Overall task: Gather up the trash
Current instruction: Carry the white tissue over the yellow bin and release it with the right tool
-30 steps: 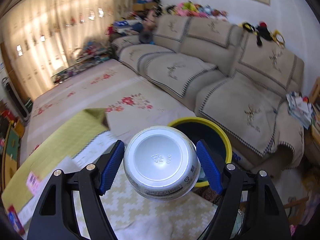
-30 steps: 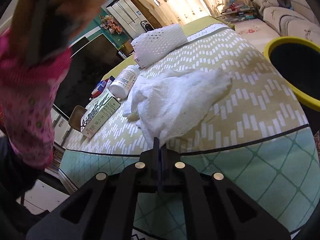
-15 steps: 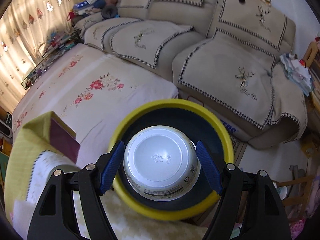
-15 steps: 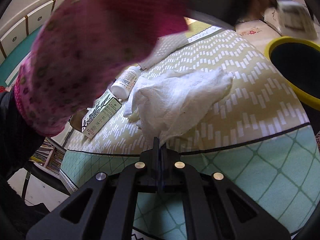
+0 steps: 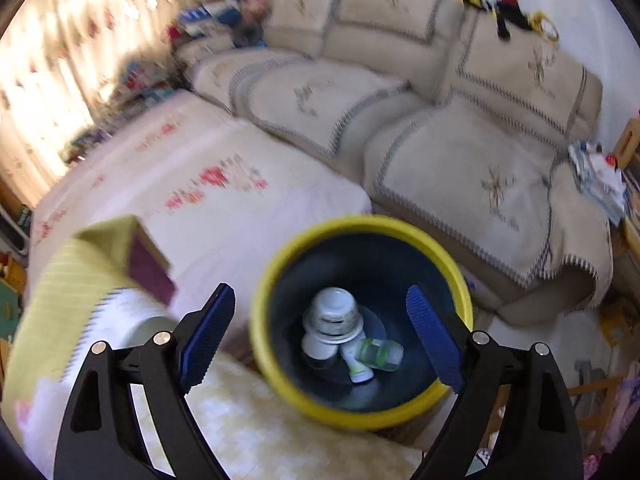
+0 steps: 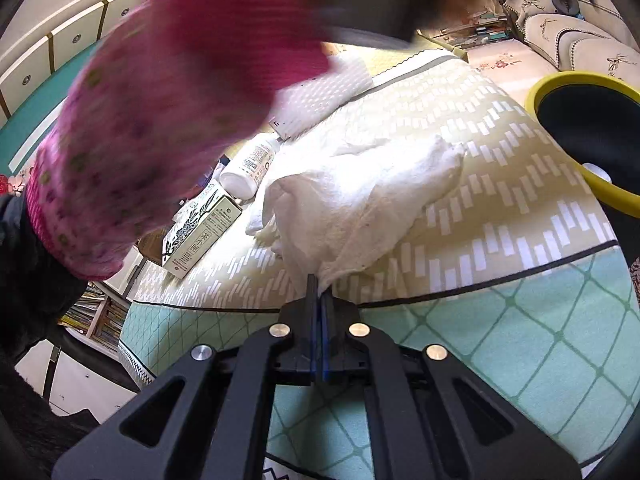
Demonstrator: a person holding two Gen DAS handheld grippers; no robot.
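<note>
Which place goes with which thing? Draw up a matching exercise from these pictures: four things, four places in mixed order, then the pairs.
Things:
1. white cup
2. white cloth
3. white pill bottle
4. printed carton

Places:
A. spread on the patterned table cover, its near edge at the shut right tongs
B. at the table's far left edge, nearest the pink sleeve
C. inside the yellow-rimmed bin, under the opening left tongs
D. lying on its side between carton and cloth

Pairs: 1-C, 2-A, 3-D, 4-B

white cup [image 5: 335,316] upturned inside yellow-rimmed bin [image 5: 360,414]
</note>
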